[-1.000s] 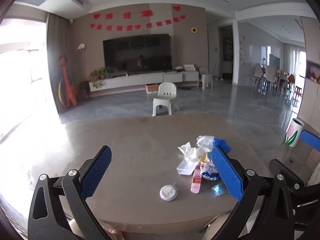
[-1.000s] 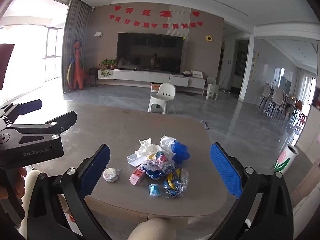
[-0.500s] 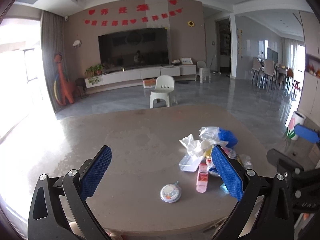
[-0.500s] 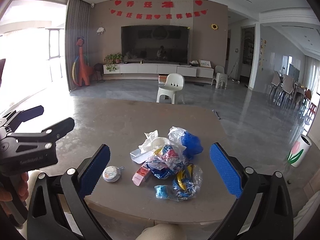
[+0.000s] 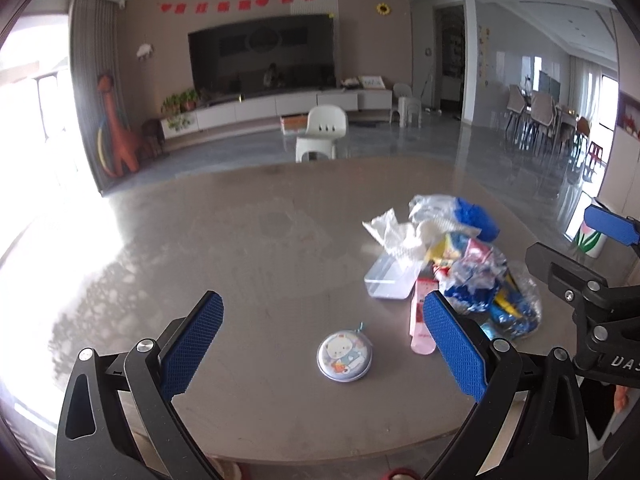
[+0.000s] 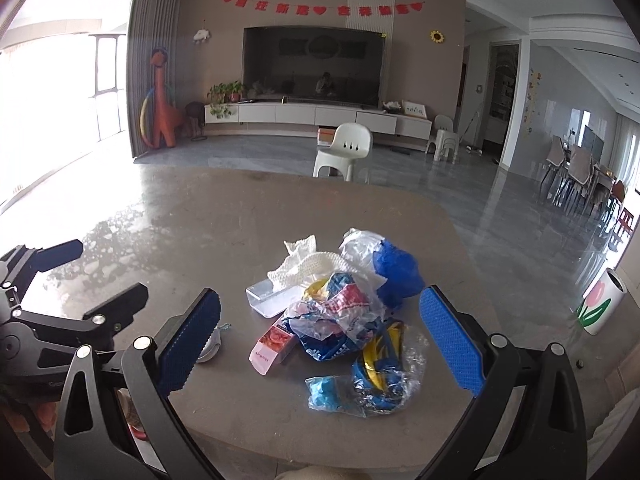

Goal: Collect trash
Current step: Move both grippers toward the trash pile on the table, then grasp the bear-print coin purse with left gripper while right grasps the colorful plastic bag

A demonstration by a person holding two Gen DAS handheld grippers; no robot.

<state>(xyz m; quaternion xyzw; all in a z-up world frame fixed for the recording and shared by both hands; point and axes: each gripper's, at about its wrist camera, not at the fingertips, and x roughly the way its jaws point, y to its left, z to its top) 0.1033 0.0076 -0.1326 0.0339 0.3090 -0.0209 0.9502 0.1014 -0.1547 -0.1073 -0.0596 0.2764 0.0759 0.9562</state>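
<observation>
A heap of trash lies on the brown table (image 5: 240,248): crumpled plastic wrappers (image 6: 340,320), a white tissue (image 6: 300,268), a blue bag (image 6: 396,272), a clear plastic box (image 6: 268,300) and a pink carton (image 6: 272,346). The heap also shows in the left wrist view (image 5: 468,268). A round tin with a cartoon (image 5: 345,356) lies left of the heap. My left gripper (image 5: 320,340) is open and empty above the tin. My right gripper (image 6: 320,336) is open and empty above the heap.
A white bin with a tulip print (image 6: 600,306) stands on the floor right of the table. A white plastic chair (image 6: 344,152) stands beyond the table's far edge. A TV wall and dining chairs (image 6: 576,176) are farther off.
Both grippers have moved down and forward toward the table. The trash heap and the tin look larger and nearer. Both stay open.
</observation>
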